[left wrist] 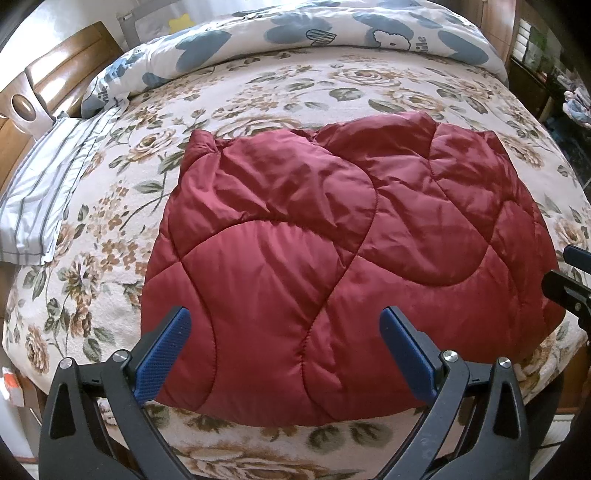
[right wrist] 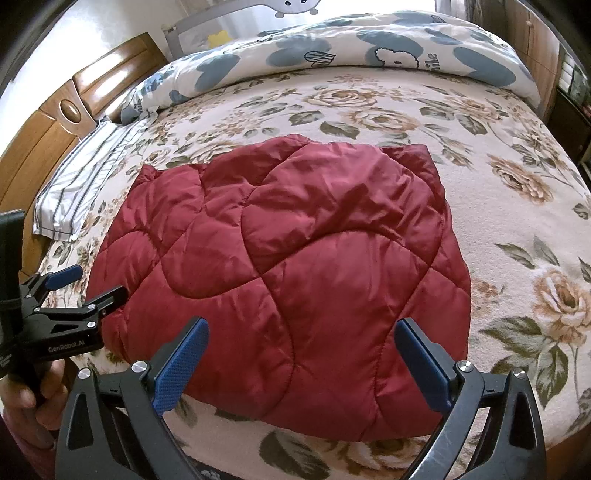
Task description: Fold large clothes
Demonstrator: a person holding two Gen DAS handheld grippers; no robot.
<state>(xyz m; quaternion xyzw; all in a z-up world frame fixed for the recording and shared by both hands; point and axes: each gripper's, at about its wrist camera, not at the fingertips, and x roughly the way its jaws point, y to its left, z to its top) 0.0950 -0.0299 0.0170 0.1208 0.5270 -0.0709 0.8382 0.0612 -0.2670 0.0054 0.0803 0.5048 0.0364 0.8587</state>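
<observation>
A dark red quilted padded jacket [left wrist: 332, 258] lies folded in a compact bundle on the floral bed cover [left wrist: 110, 229]; it also shows in the right wrist view [right wrist: 295, 266]. My left gripper [left wrist: 286, 321] is open and empty, held just above the jacket's near edge. My right gripper [right wrist: 301, 330] is open and empty, also over the near edge. The left gripper shows at the left of the right wrist view [right wrist: 86, 282], beside the jacket's left edge. Part of the right gripper shows at the right edge of the left wrist view [left wrist: 569, 280].
A rolled white duvet with blue shapes [left wrist: 314, 33] lies across the far side of the bed. A striped pillow [left wrist: 40, 192] sits at the left by the wooden headboard [left wrist: 55, 70]. Dark furniture [left wrist: 546, 85] stands past the bed's right side.
</observation>
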